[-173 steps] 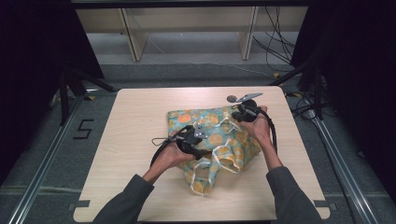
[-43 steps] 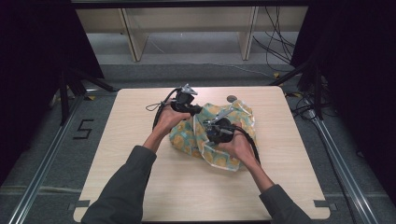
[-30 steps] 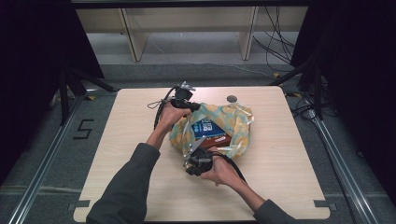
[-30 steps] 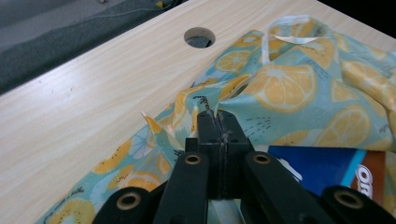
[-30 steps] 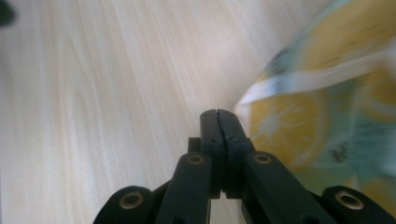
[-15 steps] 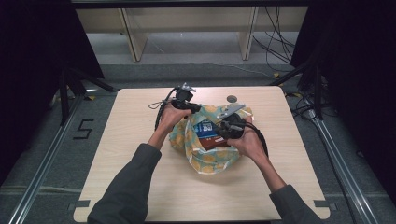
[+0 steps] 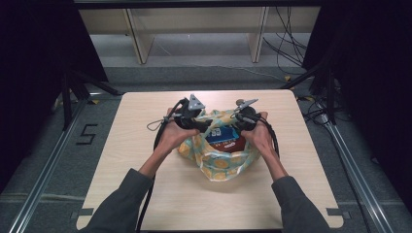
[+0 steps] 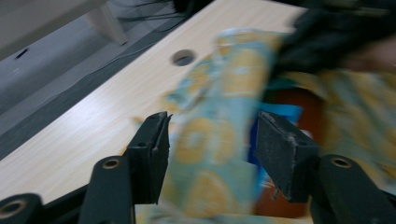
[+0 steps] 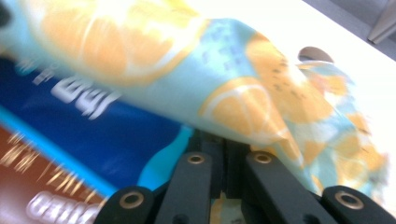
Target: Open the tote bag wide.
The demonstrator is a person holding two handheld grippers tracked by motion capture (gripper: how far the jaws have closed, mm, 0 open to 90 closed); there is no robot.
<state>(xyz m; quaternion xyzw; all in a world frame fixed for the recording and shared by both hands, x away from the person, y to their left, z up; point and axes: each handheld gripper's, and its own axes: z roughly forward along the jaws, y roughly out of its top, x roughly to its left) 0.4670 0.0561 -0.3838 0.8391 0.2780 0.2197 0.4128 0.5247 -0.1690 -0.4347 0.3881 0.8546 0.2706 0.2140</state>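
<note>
Work: wrapping, or perhaps unwrapping, a box in a citrus-print cloth on the bench.
Box: blue and brown, lying at the bench's middle, nearer the far edge, its top bare between folds of cloth.
Left gripper: at the cloth's far-left side. Its jaws have just been opening and stand partly apart in the left gripper view; a fold of cloth hangs between them, and the pads do not seem to press it.
Right gripper: at the cloth's far-right side, jaws pressed together. In the right gripper view a fold runs down into them, so it appears pinched.
Just changed: the left has let its fold go while the right keeps hold, so the work likely passes to the right side.
Against earlier: nearly six seconds ago the cloth covered the box completely; now the top shows. A second ago the right hand was at the bundle's near edge; it now sits at the far-right.
Hole: a round opening in the bench near the far edge, beside the cloth.
</note>
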